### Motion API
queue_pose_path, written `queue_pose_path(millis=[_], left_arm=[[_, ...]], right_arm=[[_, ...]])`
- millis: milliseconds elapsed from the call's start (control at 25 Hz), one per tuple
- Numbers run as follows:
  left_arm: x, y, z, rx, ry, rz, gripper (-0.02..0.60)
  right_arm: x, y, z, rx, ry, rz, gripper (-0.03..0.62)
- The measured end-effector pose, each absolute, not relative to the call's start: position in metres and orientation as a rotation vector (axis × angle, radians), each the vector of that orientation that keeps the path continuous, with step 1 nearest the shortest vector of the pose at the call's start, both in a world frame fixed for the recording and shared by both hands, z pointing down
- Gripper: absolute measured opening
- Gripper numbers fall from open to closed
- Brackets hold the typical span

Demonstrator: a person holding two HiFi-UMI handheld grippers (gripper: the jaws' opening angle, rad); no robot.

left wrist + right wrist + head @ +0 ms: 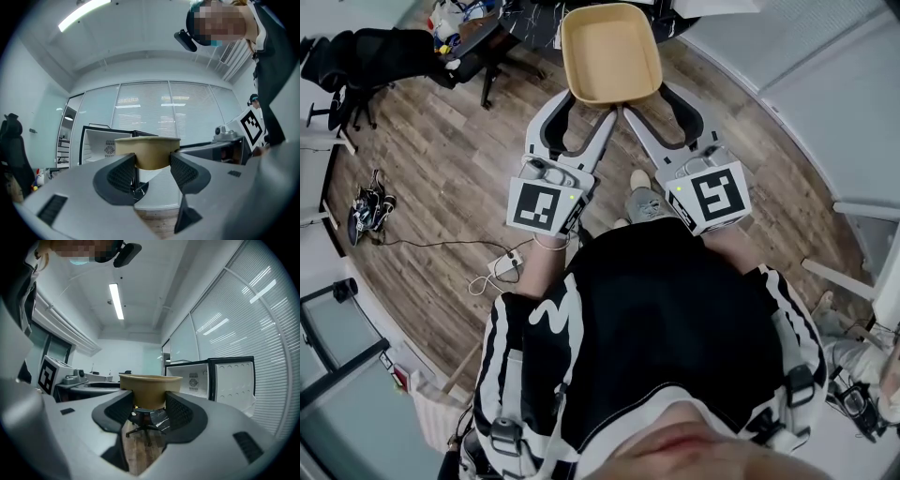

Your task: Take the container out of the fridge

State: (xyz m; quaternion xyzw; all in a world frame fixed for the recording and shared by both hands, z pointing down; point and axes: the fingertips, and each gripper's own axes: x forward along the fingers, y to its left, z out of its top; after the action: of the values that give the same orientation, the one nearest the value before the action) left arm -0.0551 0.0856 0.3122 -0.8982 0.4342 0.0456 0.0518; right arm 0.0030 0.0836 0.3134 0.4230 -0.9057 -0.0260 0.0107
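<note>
A tan, empty, rounded-rectangular container [609,52] is held in the air over the wooden floor, in front of me. My left gripper [589,105] is shut on its near left edge and my right gripper [649,101] on its near right edge. In the left gripper view the container [147,151] sits pinched between the jaws of the left gripper [152,164]. The right gripper view shows the container [150,389] clamped the same way by the right gripper [150,404]. The small fridge [101,140] stands open behind, with its white inside [194,380] showing.
Black office chairs [366,56] and a dark table [530,23] stand at the far left. A power strip with cables [497,267] and a black device [370,211] lie on the floor. White partitions [825,66] run along the right. One office chair [140,420] stands past the container.
</note>
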Motion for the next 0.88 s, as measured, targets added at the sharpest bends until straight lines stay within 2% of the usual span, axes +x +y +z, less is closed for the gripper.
queue_pose_path(millis=[880], left_arm=[[-0.0504,0.0839,0.31,-2.74,1.323,0.136,0.241]], right_arm=[[0.0046,0.0807,0.3119,1.323,-2.836,-0.081,0.227]])
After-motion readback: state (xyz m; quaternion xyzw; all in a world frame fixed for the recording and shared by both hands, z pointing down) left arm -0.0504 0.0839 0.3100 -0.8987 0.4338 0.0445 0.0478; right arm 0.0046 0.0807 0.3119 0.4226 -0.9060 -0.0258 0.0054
